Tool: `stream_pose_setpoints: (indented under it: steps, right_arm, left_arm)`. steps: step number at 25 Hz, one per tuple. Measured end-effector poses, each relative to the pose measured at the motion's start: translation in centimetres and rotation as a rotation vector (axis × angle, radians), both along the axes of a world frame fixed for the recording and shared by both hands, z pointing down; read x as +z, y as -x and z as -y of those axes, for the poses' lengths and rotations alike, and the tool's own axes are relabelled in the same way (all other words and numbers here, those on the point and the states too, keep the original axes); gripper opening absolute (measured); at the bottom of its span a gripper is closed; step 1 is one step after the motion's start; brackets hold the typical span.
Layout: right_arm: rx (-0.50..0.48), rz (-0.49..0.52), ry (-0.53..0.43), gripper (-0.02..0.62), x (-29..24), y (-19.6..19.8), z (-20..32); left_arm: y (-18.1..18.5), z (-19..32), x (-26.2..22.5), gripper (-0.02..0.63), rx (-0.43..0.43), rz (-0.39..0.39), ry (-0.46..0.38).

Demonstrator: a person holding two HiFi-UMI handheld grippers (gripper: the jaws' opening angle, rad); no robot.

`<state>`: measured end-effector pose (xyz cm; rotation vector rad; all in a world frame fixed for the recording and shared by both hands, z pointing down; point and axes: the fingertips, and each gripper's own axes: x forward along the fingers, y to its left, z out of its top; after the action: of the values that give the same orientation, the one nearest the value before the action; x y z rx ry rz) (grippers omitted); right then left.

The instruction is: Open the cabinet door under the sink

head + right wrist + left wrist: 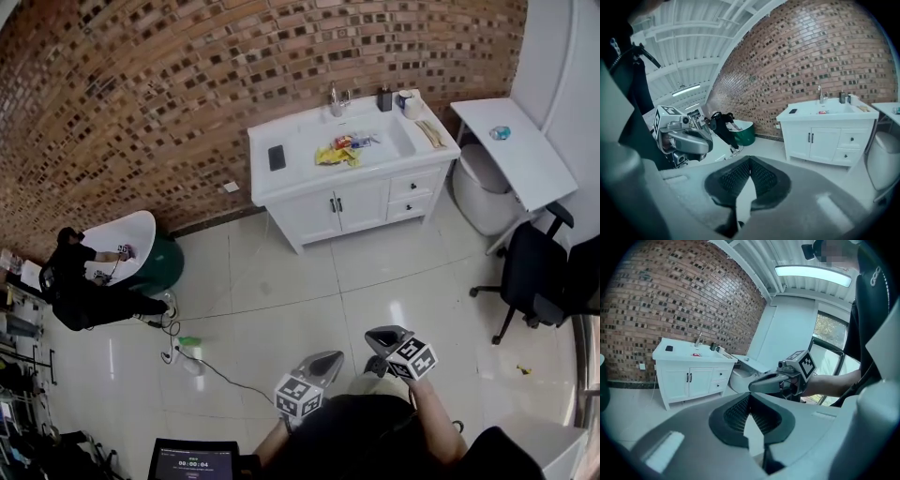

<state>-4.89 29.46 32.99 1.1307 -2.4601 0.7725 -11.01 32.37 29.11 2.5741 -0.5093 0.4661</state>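
Left tool (330, 358) and right tool (380, 334), jaws together, tilt downward side by side, facing cabinet (361, 204).

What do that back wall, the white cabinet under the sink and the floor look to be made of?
Wall: bare brick with a matt finish, red-brown and dark bricks with pale mortar lines between them.
Cabinet: probably painted wood or board. It is smooth and white, with framed door panels and small dark handles.
Floor: large pale tiles, fairly glossy, with thin joint lines and a sheen of reflected light.
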Motion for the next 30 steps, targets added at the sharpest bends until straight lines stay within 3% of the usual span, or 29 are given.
stream_pose_setpoints:
  steps: [6,11,20,26,30]
  right_arm:
    - [0.093,0.051,0.033,-0.009,0.9,-6.5,1.3]
    - [0.145,0.079,0.057,-0.009,1.9,-10.1,2.6]
    - [0.1,0.065,0.012,-0.009,1.5,-9.0,7.9]
    - [0.108,0.057,0.045,-0.009,1.1,-7.7,11.5]
    - [0.088,0.043,0.061,-0.009,0.7,-6.4,15.4]
  left_arm:
    - [-0.8,1.7,1.1,0.015,-0.057,0.046,0.031]
    - [-2.0,2.6,1.0,0.015,-0.048,0.064,0.028]
    - [-2.5,7.5,2.3,0.015,-0.045,0.051,0.04]
    - [-4.0,12.7,1.4,0.015,0.026,0.023,0.033]
    - [-3.1,17.6,1.3,0.015,0.005,0.007,0.04]
